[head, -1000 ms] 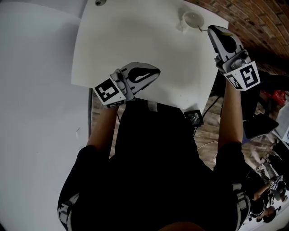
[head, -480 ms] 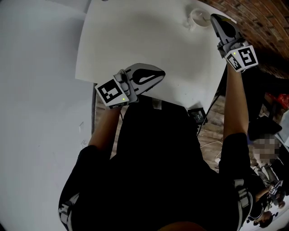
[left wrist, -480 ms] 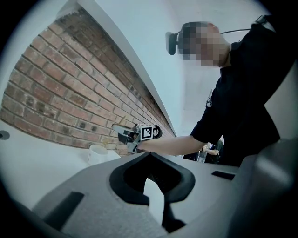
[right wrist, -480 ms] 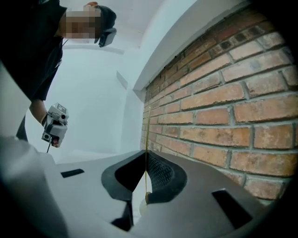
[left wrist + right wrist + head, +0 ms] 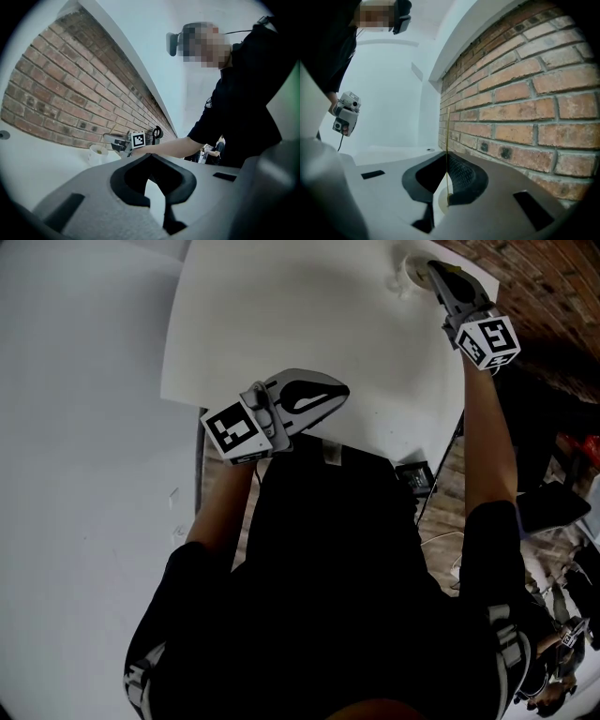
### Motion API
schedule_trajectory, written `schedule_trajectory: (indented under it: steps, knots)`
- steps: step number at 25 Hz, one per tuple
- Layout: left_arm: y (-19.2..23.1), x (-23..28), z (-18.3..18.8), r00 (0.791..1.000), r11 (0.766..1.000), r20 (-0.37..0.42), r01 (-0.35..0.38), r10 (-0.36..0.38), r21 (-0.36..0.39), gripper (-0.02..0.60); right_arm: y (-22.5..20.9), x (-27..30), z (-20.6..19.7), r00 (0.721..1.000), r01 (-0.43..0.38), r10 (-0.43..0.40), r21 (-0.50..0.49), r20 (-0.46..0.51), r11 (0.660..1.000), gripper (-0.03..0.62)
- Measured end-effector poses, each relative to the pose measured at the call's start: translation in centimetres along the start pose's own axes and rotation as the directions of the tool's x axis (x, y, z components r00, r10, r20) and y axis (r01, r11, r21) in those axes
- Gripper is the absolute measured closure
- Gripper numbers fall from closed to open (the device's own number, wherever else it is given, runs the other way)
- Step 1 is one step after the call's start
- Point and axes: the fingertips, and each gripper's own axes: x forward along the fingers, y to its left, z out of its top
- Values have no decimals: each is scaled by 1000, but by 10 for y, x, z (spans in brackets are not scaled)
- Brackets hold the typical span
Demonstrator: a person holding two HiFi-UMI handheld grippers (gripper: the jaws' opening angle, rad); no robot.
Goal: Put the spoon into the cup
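Three cameras: one on the head, one each on the grey left gripper point(image 5: 344, 389) and right gripper point(image 5: 432, 266).
The head view looks steeply down onto the white rectangular tabletop point(image 5: 281, 324). The left gripper view faces level across it toward the distant red brick wall point(image 5: 56, 93); the right gripper view sits close beside that wall.

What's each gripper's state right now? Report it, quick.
Left gripper: closed, nothing between the jaws.
Right gripper: closed on the spoon, gripping its thin handle.
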Motion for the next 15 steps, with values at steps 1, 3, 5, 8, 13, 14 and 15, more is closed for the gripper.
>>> schedule_trajectory:
  steps: [1, 3, 5, 8, 13, 14, 15]
  knots:
    - [-1, -1, 0, 1000, 1000, 1, 0, 0, 2, 565, 0, 2, -4, 1000, 2, -2, 4, -9, 1000, 586]
    - [-2, -2, -1, 1000, 1000, 8, 1, -1, 7, 565, -1, 5, -14, 999, 4, -4, 4, -34, 1000, 586]
    - [-3, -2, -1, 1000, 1000, 9, 0, 0, 8, 565, -2, 7, -24, 998, 7, -7, 1, -58, 1000, 586]
    - [-3, -3, -1, 1000, 1000, 13, -1, 1, 9, 565, -3, 9, -32, 997, 8, -8, -6, -80, 1000, 586]
    - [-3, -6, -5, 1000, 1000, -11, -21, 20, -13, 565, 2, 14, -37, 994, -11, 8, -21, -107, 1000, 586]
    - [-3, -6, -6, 1000, 1000, -12, -22, 21, -12, 565, 2, 15, -39, 994, -13, 11, -22, -112, 1000, 586]
    - [-3, -5, -6, 1000, 1000, -13, -23, 22, -11, 565, 2, 15, -41, 993, -15, 13, -24, -118, 1000, 586]
